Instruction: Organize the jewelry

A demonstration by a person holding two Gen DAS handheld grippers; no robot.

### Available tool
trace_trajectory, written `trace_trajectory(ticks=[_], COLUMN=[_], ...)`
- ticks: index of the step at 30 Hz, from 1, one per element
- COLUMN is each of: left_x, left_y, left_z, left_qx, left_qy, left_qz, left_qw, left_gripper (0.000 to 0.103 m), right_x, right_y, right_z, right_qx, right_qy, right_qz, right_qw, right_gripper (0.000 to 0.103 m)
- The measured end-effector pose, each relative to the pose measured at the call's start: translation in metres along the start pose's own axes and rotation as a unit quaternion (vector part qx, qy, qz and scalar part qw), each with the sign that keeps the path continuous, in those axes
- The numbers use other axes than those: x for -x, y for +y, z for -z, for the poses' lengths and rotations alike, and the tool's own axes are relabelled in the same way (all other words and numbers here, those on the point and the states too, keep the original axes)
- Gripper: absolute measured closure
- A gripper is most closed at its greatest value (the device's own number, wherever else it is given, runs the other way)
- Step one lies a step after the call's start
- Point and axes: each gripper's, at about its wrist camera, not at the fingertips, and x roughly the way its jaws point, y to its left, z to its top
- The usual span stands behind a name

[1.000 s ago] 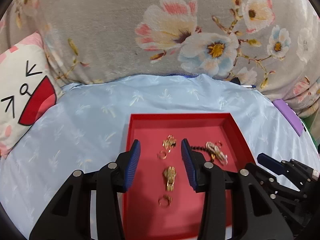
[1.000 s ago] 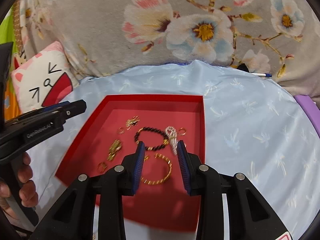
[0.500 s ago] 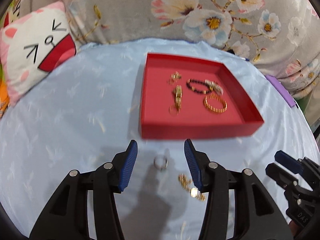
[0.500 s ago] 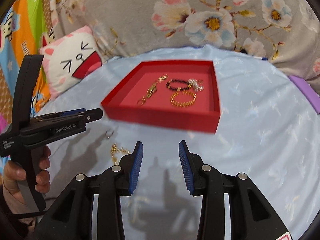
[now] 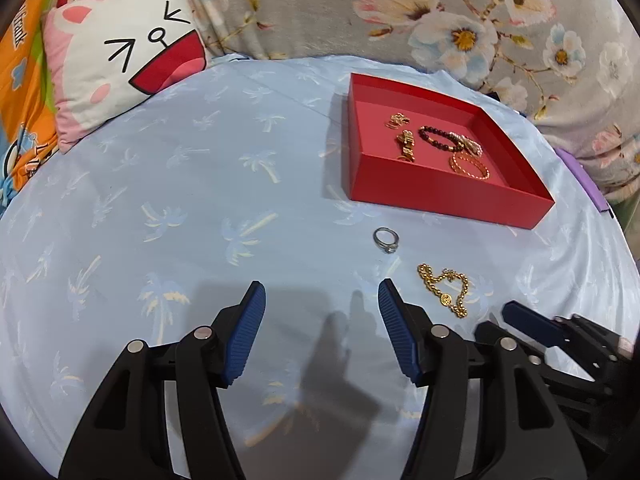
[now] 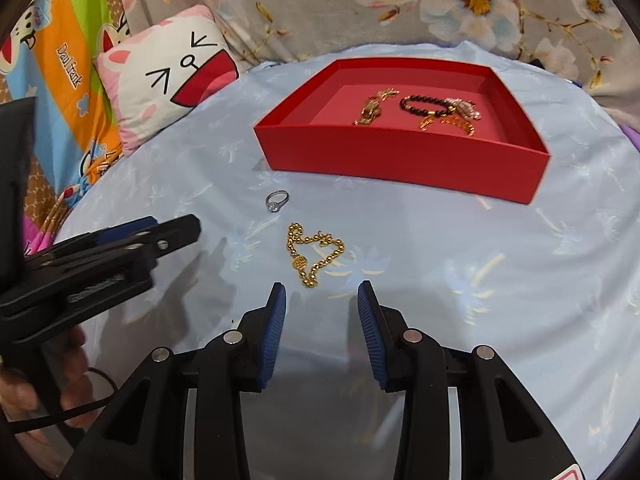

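Observation:
A red tray [image 5: 440, 196] [image 6: 400, 156] sits on the light blue cloth and holds a dark bead bracelet [image 5: 438, 140] [image 6: 420, 106], a gold bangle [image 5: 470, 166] and several small gold pieces. A silver ring [image 5: 387, 239] [image 6: 277, 200] and a gold chain bracelet [image 5: 444, 290] [image 6: 314, 254] lie on the cloth in front of the tray. My left gripper [image 5: 322, 292] is open and empty, short of the ring. My right gripper [image 6: 320, 290] is open and empty, just short of the gold chain. The right gripper also shows in the left wrist view [image 5: 532, 326].
A cat-face pillow [image 5: 120, 64] [image 6: 172, 72] lies at the back left. A flowered grey fabric [image 5: 440, 12] rises behind the tray. A purple object [image 5: 580, 176] sits at the right edge. The cloth [image 5: 180, 200] falls away at its round edge.
Both grippers have pulled back from over the tray toward me. The ring and gold chain on the cloth have come into view. Both stay open and empty.

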Motion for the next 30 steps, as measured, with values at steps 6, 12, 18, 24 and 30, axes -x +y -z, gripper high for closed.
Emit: trace_trajectory(ticks=[6,12,18,24,30], left_x=[0.001,0.000,-0.003,-0.013,-0.027], left_y=[0.011,0.013,0.013,0.006,-0.013], left_z=[-0.002,-0.004,-0.007,-0.013,-0.017], left_qx=[0.010,0.009,0.010,0.003,-0.016], left_qy=[-0.003,-0.002,0.001,0.010,0.021], left_qz=[0.002,0.006,0.010,0.023,0.035], left_qw=[0.9999,0.9999,0.9999,0.9997,0.9991], left_gripper=[0.046,0.046,0.046,0.046,0.046], right_x=[-0.017,-0.025,-0.024,-0.014,0.003], right_y=[0.010,0.017,0.003,-0.004,-0.022], right_z=[-0.008,-0.016,-0.018,-0.015,-0.006], right_qx=[0.012,0.034,0.013,0.005,-0.022], right_qy=[0.006,0.005,0.004,-0.006,-0.013], right_qz=[0.010,0.039,0.032,0.035,0.038], right_qw=[1.000,0.999,0.999,0.999,0.999], right_gripper=[0.066,0.077,0.096,0.103,0.103])
